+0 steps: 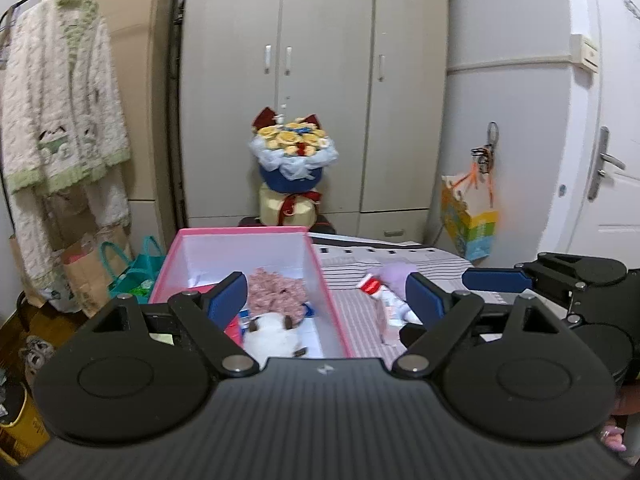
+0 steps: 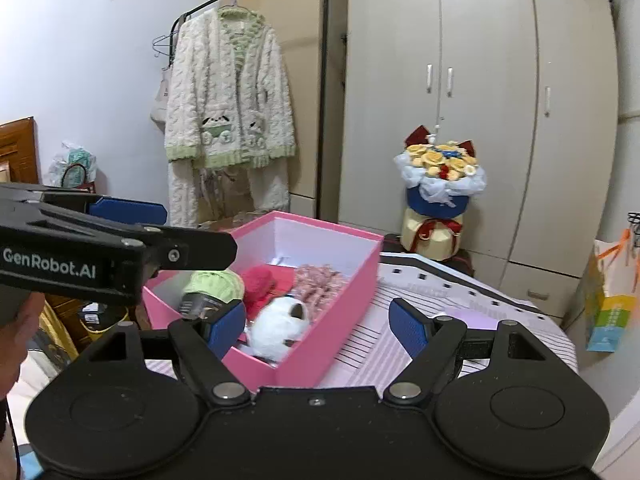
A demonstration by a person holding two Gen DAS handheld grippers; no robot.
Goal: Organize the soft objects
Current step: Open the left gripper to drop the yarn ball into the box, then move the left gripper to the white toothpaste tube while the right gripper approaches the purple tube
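Note:
A pink box (image 1: 320, 276) (image 2: 340, 320) stands open on a striped bed. Inside lie a white plush (image 1: 272, 338) (image 2: 280, 326), a pink knitted piece (image 1: 276, 294) (image 2: 320, 280), a red yarn ball (image 2: 258, 280) and a green yarn ball (image 2: 216, 284). A purple soft toy with red and white parts (image 1: 386, 284) lies on the bed to the right of the box. My left gripper (image 1: 328, 300) is open and empty above the box's right wall. My right gripper (image 2: 318, 324) is open and empty over the box's near corner.
The striped bed cover (image 1: 360, 308) (image 2: 400, 344) carries the box. A wardrobe (image 1: 320, 80), a flower bouquet (image 1: 292, 160) (image 2: 440, 184), a hanging cream robe (image 1: 60, 120) (image 2: 228, 120), floor bags (image 1: 132, 268) and a door (image 1: 608, 140) surround it.

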